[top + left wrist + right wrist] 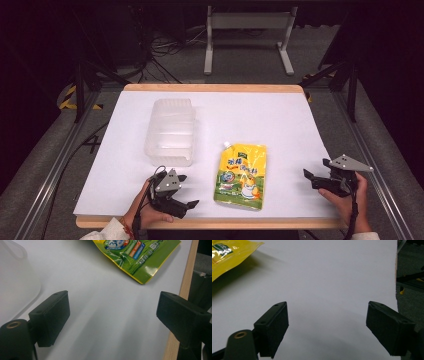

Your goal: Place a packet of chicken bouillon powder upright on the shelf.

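Cutting off the pouch (140, 260) at my left gripper (112, 315) view's top edge, it lies at one o'clock; both my grippers, right gripper (327, 327) included, gape empty.

Yellow-green spouted pouch (241, 175) flat near front edge; translucent plastic container (170, 131) behind-left, apart.

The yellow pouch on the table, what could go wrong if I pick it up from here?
1. The pouch lies flat and glossy, so open jaws may slide off it.
2. Its bottom edge sits near the table's front edge; a nudge could push it off.
3. The plastic box stands beside the left hand-held gripper; a swing might bump it.
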Demonstrator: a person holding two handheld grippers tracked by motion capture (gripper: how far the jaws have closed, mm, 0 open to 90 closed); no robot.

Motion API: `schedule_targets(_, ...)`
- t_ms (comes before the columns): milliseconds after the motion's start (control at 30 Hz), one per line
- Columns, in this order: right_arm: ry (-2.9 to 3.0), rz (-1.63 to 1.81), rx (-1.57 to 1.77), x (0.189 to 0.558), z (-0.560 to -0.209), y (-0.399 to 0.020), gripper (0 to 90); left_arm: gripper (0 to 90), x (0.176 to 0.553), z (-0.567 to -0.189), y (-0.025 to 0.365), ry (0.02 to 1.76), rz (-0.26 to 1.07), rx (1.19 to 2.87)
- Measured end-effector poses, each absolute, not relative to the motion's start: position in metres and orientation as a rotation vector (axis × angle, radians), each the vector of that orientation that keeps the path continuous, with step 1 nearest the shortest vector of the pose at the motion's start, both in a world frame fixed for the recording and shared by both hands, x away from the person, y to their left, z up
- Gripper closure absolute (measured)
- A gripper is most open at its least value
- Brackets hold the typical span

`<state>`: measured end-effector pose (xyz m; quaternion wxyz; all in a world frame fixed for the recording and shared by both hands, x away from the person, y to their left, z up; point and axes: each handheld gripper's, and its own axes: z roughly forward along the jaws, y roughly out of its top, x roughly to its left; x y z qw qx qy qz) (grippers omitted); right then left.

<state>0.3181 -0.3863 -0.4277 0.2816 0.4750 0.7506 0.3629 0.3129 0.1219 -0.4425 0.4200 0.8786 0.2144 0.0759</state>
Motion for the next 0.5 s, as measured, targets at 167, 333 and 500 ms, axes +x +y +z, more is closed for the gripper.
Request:
schedule_targets(167, 2.049, 0.977, 1.241, 0.316, -0.428, -0.380, 21.9, 12.2, 0.318, -0.447, 0.113, 0.530, 0.121, 2.216)
schedule_targets(333, 2.106, 1.113, 1.260, 0.318, -0.427, -0.371, 22.6, 12.5, 0.319, -0.449, 0.105, 0.515, 0.068, 2.221)
schedule_targets(500, 2.184, 1.204, 1.282, 0.328, -0.428, -0.357, 21.4, 12.5, 0.326, -0.449, 0.095, 0.524, -0.010, 2.202)
